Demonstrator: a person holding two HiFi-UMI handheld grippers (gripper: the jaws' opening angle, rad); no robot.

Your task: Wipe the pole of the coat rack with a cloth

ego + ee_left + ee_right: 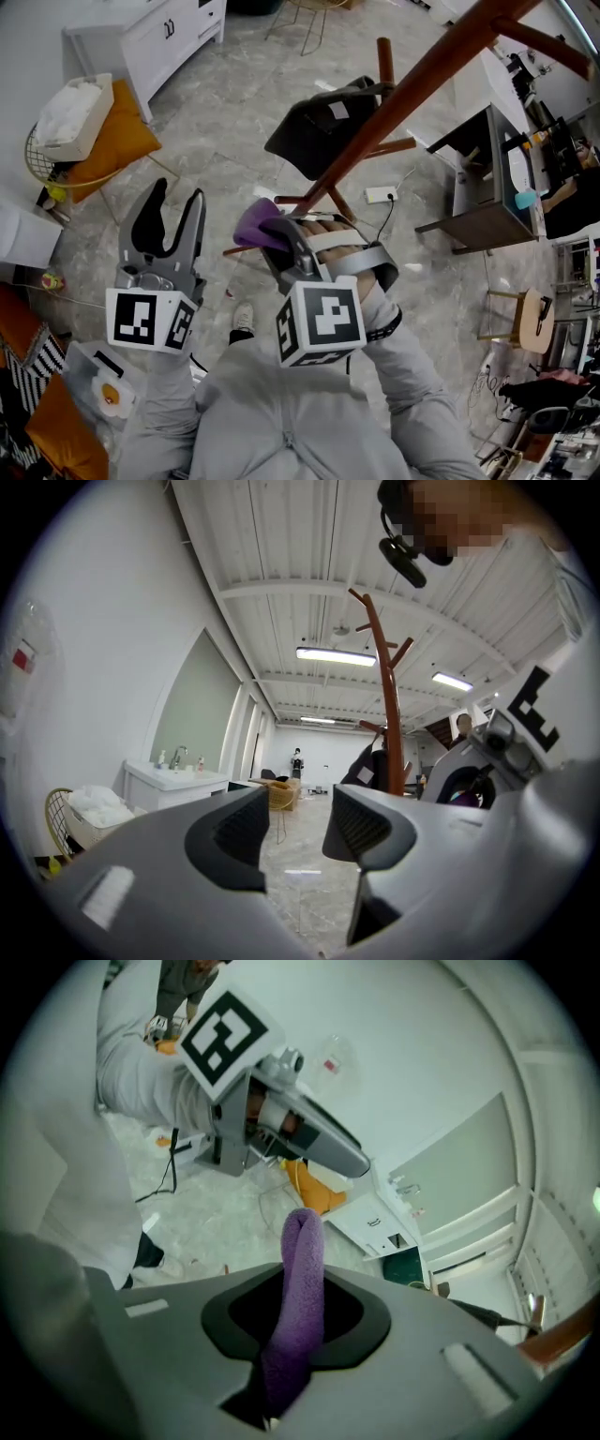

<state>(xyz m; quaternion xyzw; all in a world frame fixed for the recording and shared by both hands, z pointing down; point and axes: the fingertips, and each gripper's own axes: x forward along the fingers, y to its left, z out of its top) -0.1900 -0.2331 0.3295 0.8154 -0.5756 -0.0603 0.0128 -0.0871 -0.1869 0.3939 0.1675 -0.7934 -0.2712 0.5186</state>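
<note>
The brown coat rack pole slants from the upper right down to its feet on the floor, and a black garment hangs on it. My right gripper is shut on a purple cloth, which sits just left of the pole's lower part, close to it. In the right gripper view the cloth stands pinched between the jaws, and the pole shows at the lower right edge. My left gripper is open and empty, to the left. Past its jaws, the left gripper sees the pole upright.
A white cabinet stands at the back left, with a wire basket and an orange cushion near it. A grey desk is at the right, a power strip with cable lies by the rack's feet, and a wooden stool stands at the right.
</note>
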